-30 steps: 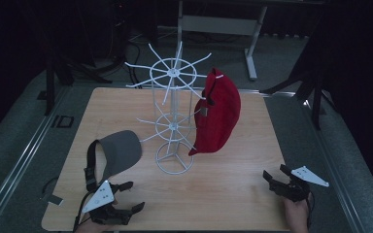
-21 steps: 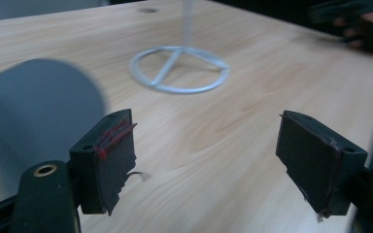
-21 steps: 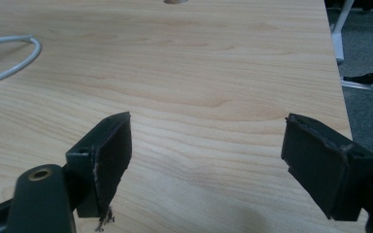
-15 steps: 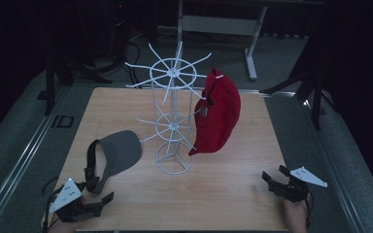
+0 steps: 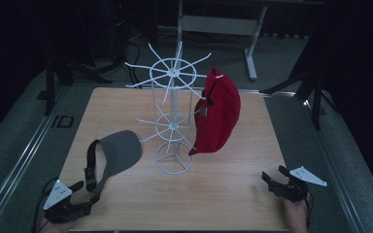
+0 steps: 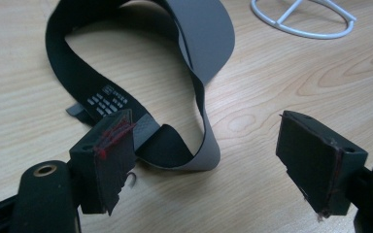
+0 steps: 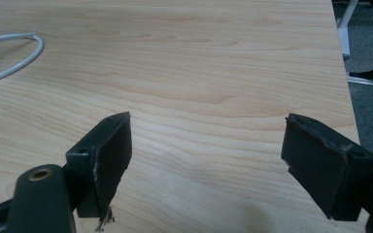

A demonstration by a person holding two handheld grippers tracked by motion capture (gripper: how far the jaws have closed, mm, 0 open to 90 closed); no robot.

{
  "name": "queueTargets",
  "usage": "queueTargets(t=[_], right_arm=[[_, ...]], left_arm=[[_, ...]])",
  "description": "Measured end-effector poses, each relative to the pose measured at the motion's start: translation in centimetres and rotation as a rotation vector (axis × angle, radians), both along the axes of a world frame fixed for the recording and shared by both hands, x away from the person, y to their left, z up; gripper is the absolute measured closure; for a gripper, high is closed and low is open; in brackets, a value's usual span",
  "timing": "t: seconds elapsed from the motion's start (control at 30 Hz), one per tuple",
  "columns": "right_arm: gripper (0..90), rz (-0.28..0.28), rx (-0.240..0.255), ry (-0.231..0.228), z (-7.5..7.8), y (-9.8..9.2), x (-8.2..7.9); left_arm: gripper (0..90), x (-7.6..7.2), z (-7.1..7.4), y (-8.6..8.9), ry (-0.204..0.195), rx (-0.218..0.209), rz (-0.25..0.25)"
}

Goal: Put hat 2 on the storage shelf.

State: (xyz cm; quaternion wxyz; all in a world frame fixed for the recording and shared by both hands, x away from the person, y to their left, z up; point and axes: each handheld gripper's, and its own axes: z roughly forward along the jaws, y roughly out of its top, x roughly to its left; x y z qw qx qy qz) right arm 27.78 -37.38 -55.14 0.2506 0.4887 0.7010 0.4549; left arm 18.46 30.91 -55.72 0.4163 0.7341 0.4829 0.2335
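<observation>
The left gripper (image 5: 83, 200) sits at the table's (image 5: 233, 204) near-left corner, jaws spread wide with nothing between them. In the left gripper view its left pad (image 6: 110, 155) stands just in front of the visor's (image 5: 114, 155) black strap (image 6: 85, 87); whether they touch, I cannot tell. The visor lies at the gripper's 1 o'clock, grey brim (image 6: 209, 39) farther off, strap loop nearest. Beyond it, at 2 o'clock, stands the white wire rack (image 5: 174, 116), its ring base just beside the brim. A red cap (image 5: 218, 116) hangs on the rack's far-right side. The right gripper (image 5: 276, 184) rests at the near-right corner, jaws wide apart over bare wood, well apart from everything.
</observation>
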Motion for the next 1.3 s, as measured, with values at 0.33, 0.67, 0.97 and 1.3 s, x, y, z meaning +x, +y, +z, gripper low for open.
queueTargets(t=[0.33, 0.67, 0.97, 1.3], right_arm=[[18.4, 0.005, -0.001, 0.005, 0.0, 0.0, 0.0], [18.4, 0.005, -0.006, 0.006, 0.0, 0.0, 0.0], [18.4, 0.005, -0.005, 0.008, 0.0, 0.0, 0.0], [18.4, 0.004, -0.006, 0.011, 0.0, 0.0, 0.0]], left_arm=[[22.4, 2.0, -0.4, -0.2, 0.09, 0.004, 0.049], [27.8, 3.4, -0.6, -0.5, 0.15, 0.042, 0.114], [47.9, 3.4, -0.7, -0.7, 0.142, 0.09, 0.118], [87.7, 3.3, -0.7, -0.8, 0.126, 0.103, 0.121]])
